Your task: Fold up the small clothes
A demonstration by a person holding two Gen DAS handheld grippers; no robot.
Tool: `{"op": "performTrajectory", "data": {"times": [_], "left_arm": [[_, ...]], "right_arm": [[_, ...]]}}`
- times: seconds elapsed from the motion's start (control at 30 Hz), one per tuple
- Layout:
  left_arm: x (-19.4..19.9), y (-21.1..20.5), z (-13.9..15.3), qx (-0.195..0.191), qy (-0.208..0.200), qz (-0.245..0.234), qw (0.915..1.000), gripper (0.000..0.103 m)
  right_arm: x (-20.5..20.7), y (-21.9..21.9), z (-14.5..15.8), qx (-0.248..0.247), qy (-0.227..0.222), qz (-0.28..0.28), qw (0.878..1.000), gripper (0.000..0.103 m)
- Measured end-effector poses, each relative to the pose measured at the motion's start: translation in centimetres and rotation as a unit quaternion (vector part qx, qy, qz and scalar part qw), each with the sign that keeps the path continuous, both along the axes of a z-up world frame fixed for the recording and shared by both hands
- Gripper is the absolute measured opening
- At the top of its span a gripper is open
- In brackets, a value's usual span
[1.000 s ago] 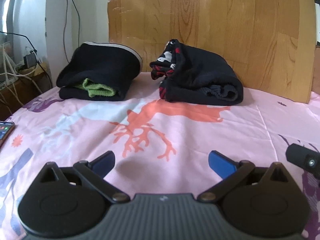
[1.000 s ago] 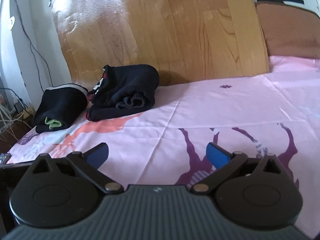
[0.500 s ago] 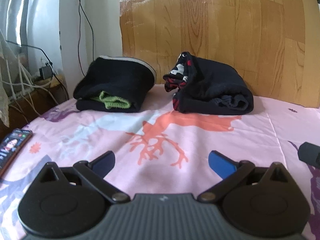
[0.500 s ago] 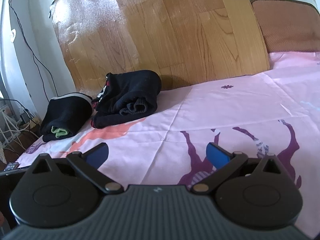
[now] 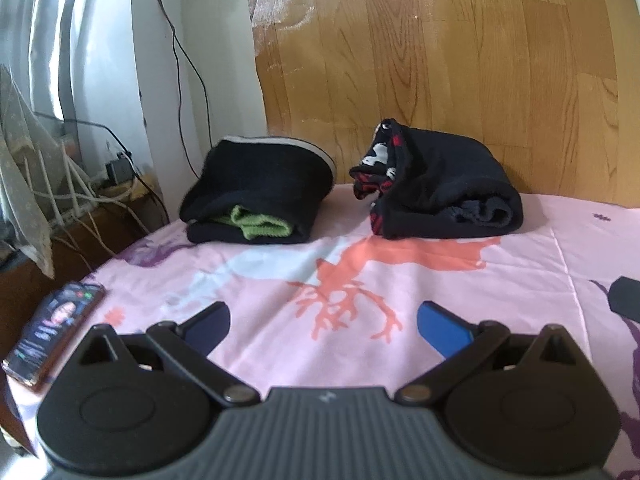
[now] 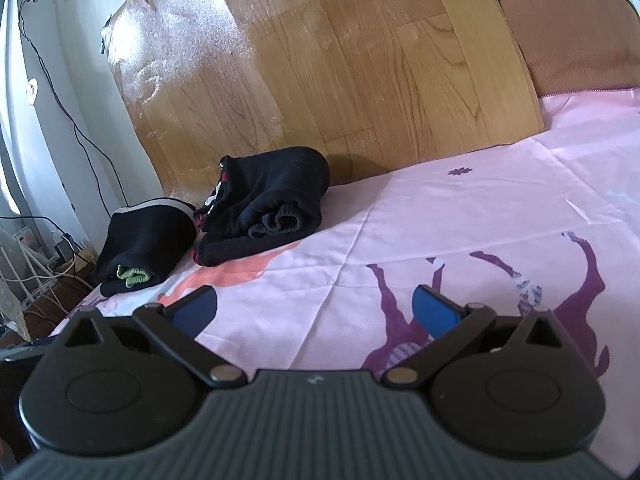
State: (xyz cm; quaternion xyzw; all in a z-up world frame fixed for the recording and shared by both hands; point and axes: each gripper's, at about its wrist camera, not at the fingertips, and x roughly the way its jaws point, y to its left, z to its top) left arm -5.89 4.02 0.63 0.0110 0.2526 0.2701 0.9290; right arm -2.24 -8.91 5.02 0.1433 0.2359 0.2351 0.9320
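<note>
Two folded dark garments lie at the back of the pink printed sheet point(image 5: 400, 280). The left one is black with a green cuff point(image 5: 260, 196), also in the right wrist view point(image 6: 148, 244). The right one is black with red and white trim point(image 5: 444, 188), also in the right wrist view point(image 6: 268, 208). My left gripper point(image 5: 324, 324) is open and empty, well in front of both. My right gripper point(image 6: 316, 312) is open and empty, to the right of them over the sheet.
A wooden panel point(image 5: 440, 60) stands behind the garments. A phone point(image 5: 56, 328) lies at the sheet's left edge. Cables and a plug strip point(image 5: 100, 184) hang at the left wall. A brown cushion point(image 6: 576, 36) is at the back right. A dark object point(image 5: 626, 300) shows at the right edge.
Both views have tilted up and drawn back a little, so the garments sit lower and smaller. The phone has come further into the left view. Both grippers stay open.
</note>
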Motion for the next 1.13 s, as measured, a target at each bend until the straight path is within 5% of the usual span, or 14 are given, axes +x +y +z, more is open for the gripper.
{"op": "performTrajectory", "data": {"times": [0.3, 0.87, 1.13], "left_arm": [[-0.1, -0.3, 1.3, 0.036, 0.000, 0.020, 0.9991, 0.103], [0.7, -1.0, 1.2, -0.004, 0.022, -0.021, 0.9995, 0.103], [1.9, -1.5, 1.7, -0.025, 0.007, -0.079, 0.9965, 0.103]], "right_arm": [[0.1, -0.3, 0.0, 0.009, 0.000, 0.004, 1.000, 0.103], [0.1, -0.6, 0.0, 0.022, 0.004, 0.012, 1.000, 0.103], [0.1, -0.7, 0.0, 0.024, 0.006, 0.006, 1.000, 0.103]]}}
